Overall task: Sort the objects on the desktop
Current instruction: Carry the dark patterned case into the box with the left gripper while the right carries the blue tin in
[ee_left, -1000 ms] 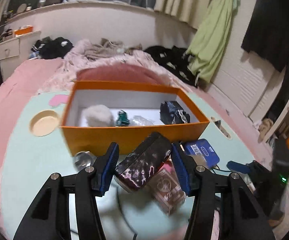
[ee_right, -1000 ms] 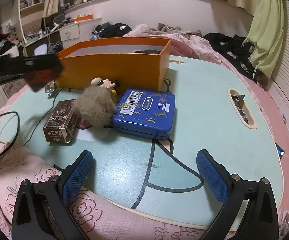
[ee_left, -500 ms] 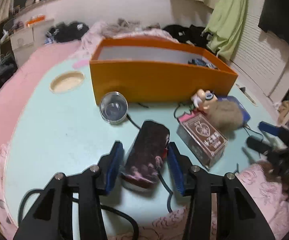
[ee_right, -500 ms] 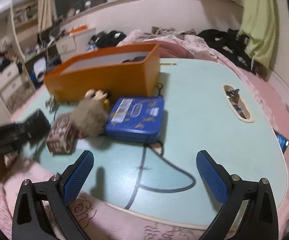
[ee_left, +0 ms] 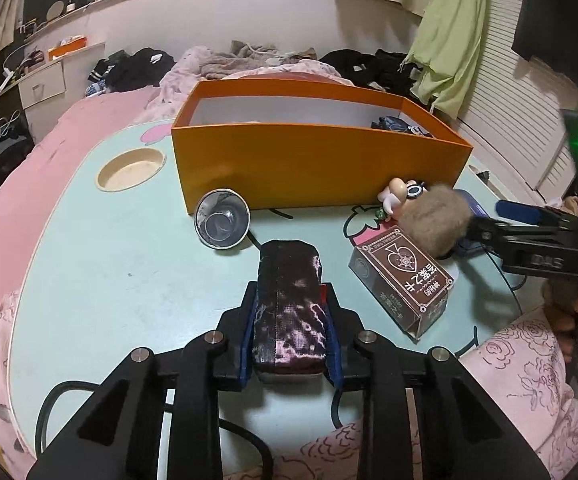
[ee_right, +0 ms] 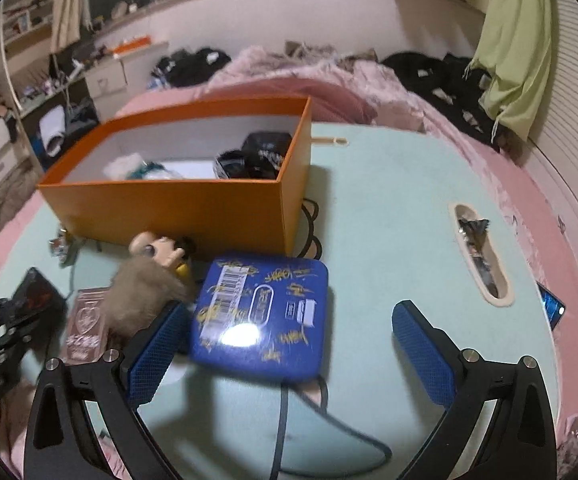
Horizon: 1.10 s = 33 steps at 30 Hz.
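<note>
On the desk (ee_left: 89, 280), the left gripper (ee_left: 291, 332) is closing, fingers pinching the dark patterned case (ee_left: 289, 312); the hold sits at its near end, so it could tip. The right gripper (ee_right: 293, 344), spread and closing slightly, straddles the blue tin (ee_right: 261, 312) and may nudge the furry toy (ee_right: 141, 296).

Orange box (ee_left: 313, 160), mint-green table (ee_left: 121, 280), blue tin (ee_right: 261, 316) with gold scribbles.
</note>
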Each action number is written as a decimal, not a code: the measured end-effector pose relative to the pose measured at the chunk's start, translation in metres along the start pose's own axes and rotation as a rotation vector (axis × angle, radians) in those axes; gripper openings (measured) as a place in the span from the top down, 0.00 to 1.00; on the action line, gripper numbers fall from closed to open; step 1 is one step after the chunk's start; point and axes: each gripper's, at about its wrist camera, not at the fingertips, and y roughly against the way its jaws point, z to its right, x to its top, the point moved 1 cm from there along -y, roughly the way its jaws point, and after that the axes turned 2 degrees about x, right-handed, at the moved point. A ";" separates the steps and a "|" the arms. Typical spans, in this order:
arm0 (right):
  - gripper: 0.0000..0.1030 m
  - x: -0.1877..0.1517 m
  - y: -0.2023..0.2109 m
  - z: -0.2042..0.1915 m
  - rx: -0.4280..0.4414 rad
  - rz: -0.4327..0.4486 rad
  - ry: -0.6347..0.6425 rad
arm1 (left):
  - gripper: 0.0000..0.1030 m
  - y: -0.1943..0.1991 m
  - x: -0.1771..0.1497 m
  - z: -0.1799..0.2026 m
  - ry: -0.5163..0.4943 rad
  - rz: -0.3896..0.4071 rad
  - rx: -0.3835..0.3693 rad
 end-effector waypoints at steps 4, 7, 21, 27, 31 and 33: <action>0.36 -0.003 0.003 -0.003 0.005 0.033 0.029 | 0.72 0.001 0.000 0.000 0.005 0.002 -0.004; 0.36 -0.010 0.010 0.003 0.037 0.053 0.004 | 0.72 0.002 0.001 -0.002 0.018 0.009 -0.007; 0.36 0.015 0.076 0.025 0.151 0.308 -0.091 | 0.72 0.035 0.042 0.002 0.042 0.144 -0.085; 0.35 0.075 0.058 -0.004 0.180 0.349 -0.010 | 0.72 0.020 0.107 0.007 0.030 0.223 -0.094; 0.21 0.085 0.012 -0.009 0.152 0.239 -0.004 | 0.51 -0.024 0.124 -0.006 0.127 0.158 -0.065; 0.21 0.078 -0.002 -0.006 0.162 0.188 -0.033 | 0.39 -0.037 0.118 -0.015 0.167 0.118 -0.052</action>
